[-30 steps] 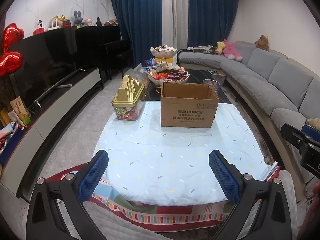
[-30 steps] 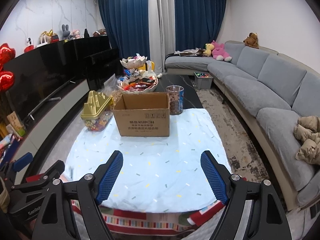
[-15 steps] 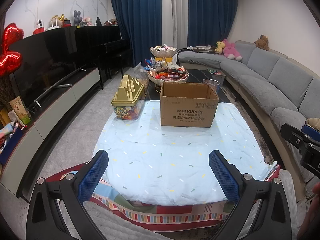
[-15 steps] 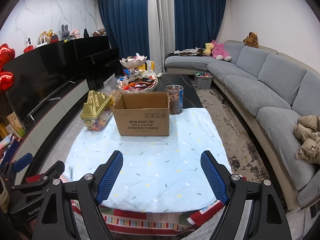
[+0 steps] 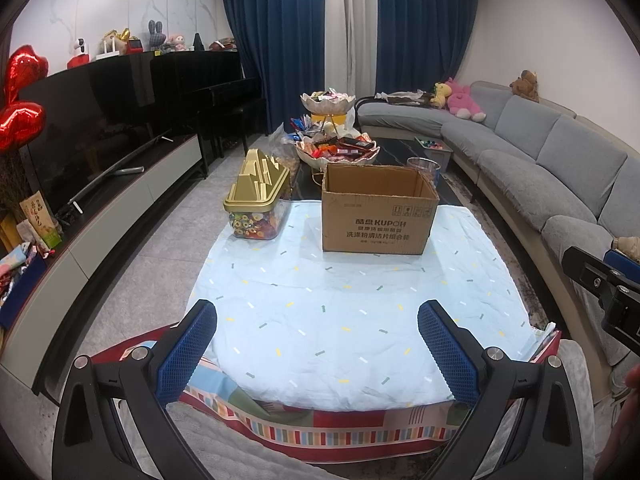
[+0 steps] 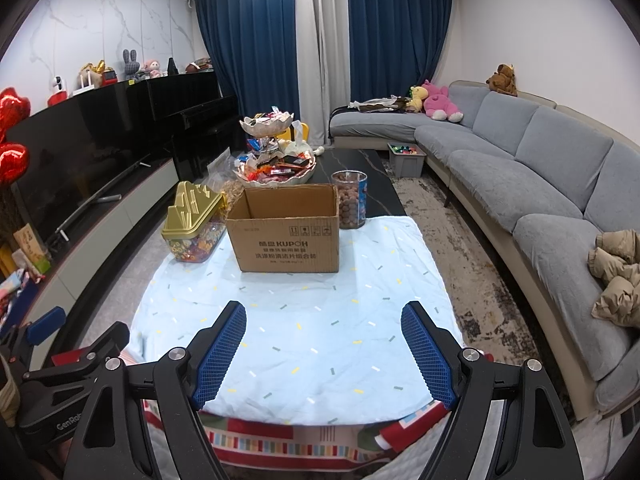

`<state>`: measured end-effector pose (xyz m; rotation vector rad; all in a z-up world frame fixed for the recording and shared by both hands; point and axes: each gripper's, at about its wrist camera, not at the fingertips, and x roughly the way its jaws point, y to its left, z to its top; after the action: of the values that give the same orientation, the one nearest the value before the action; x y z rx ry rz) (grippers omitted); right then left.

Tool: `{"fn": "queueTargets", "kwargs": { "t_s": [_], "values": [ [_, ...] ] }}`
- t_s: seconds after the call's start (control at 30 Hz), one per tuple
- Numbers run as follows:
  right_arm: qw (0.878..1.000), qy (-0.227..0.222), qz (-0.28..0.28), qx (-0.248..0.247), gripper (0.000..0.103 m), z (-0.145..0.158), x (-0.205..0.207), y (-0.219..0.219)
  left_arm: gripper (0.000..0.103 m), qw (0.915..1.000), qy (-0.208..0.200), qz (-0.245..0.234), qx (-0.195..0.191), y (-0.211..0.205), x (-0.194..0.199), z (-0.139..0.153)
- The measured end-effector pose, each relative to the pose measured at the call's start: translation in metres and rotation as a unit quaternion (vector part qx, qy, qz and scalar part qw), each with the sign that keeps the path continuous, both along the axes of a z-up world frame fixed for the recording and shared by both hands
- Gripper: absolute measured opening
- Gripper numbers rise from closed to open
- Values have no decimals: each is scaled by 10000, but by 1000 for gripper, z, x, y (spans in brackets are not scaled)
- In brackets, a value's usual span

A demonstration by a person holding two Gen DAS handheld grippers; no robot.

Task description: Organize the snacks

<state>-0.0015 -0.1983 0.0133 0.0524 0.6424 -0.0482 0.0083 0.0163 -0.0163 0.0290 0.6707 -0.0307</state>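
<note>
I see the cardboard box open-topped on the worktop, interior hidden. Left: gold-lidded candy tub. Right: clear snack jar. Both hand-held grippers, left and right, spread apart, empty.

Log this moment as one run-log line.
phase: pre-grasp | left gripper: open, empty | right gripper: open, empty | cardboard box: open, on blue cloth | gold-lidded candy container: beside box
</note>
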Motion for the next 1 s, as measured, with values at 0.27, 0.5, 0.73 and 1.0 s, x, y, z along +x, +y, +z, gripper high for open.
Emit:
{"fn": "queueTargets", "kwargs": {
  "t_s": [0.27, 0.5, 0.73, 1.0],
  "values": [
    [10000, 2, -2, 2, 81, 0, -1, 0, 102, 10000, 30, -10, -11, -1, -1, -1],
    [10000, 4, -4, 8, 81, 0, 0, -1, 102, 10000, 73, -19, -13, -3, -1, -4],
    [10000, 13, -4, 9, 81, -1, -1, -1, 102, 9999, 113, -49, -37, -4, -1, -6],
    [10000, 27, -13, 14, 81, -3, 0, -1, 102, 9999, 119, -43, -36, -5, 0, -6]
  ]
}}
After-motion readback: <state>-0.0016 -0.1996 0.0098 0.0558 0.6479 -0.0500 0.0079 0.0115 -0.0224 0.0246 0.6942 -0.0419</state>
